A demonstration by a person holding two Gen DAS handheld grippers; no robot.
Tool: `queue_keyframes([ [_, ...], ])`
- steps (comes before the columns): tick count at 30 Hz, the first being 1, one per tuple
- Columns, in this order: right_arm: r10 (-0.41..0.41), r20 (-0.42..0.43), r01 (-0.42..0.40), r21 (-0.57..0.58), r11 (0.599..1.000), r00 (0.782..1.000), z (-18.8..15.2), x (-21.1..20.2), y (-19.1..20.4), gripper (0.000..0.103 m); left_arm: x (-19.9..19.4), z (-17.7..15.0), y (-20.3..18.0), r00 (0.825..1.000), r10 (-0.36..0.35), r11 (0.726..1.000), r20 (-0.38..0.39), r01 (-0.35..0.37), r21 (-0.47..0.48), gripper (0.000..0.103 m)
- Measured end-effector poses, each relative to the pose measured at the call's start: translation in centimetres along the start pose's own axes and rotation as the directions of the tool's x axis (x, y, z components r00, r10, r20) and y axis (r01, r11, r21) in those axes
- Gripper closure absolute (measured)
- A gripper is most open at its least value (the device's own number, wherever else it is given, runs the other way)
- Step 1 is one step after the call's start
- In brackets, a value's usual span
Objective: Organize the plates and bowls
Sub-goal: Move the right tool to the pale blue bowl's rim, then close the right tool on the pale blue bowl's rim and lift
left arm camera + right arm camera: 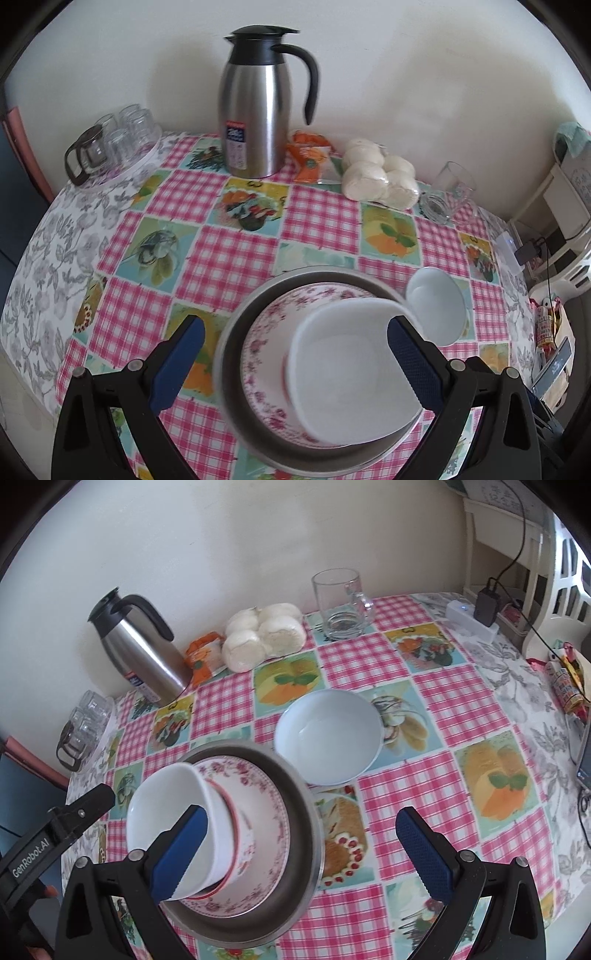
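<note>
Your stack sits near the front of the bench [461, 686]: a metal pan [295, 794] holding a flowered plate [273, 812], a red-rimmed bowl [240, 834] and a white bowl [166, 805] tipped on top. The pale blue bowl [328, 734] stands just beside it. Both the left tool [295, 354] and the right tool [301, 845] are spread wide, holding nothing. That tilted bowl could slide off if you nudge the pan.

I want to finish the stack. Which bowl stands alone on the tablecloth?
The pale blue bowl, beside the metal plate; the white bowl sits on the stack.
</note>
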State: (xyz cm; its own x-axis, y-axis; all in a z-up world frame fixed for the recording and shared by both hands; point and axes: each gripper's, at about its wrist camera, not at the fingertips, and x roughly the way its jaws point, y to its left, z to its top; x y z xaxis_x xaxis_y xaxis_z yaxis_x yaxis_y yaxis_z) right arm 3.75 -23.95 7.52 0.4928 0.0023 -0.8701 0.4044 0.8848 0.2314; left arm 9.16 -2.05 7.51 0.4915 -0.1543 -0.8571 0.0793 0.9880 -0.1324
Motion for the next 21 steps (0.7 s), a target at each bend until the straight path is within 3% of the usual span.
queue_keyframes([
  [9,-0.023,0.021,0.022,0.045,0.999,1.0,1.9,-0.1,-3.5,0.0,0.1,1.5,-4.8,0.997,-0.06,0.997,0.043,0.058,0.056,0.004],
  [12,-0.034,0.038,0.031,0.072,0.997,0.999,2.7,0.2,-5.2,0.0,0.9,2.0,-7.5,0.997,-0.052,0.991,0.049,0.045,0.126,0.004],
  [16,-0.054,0.029,0.049,0.162,0.986,0.998,3.8,2.1,-8.2,0.001,3.5,3.2,-10.8,0.998,-0.063,0.978,-0.03,0.068,0.199,0.004],
  [19,-0.025,0.001,0.024,0.212,0.977,1.0,4.2,4.2,-9.4,0.017,5.9,4.0,-13.7,0.993,-0.041,0.961,-0.115,0.07,0.269,0.013],
  [21,0.006,-0.019,-0.002,0.204,0.979,1.0,4.4,5.7,-9.3,0.025,8.1,4.1,-15.6,0.985,0.015,0.942,-0.173,0.044,0.334,0.026],
])
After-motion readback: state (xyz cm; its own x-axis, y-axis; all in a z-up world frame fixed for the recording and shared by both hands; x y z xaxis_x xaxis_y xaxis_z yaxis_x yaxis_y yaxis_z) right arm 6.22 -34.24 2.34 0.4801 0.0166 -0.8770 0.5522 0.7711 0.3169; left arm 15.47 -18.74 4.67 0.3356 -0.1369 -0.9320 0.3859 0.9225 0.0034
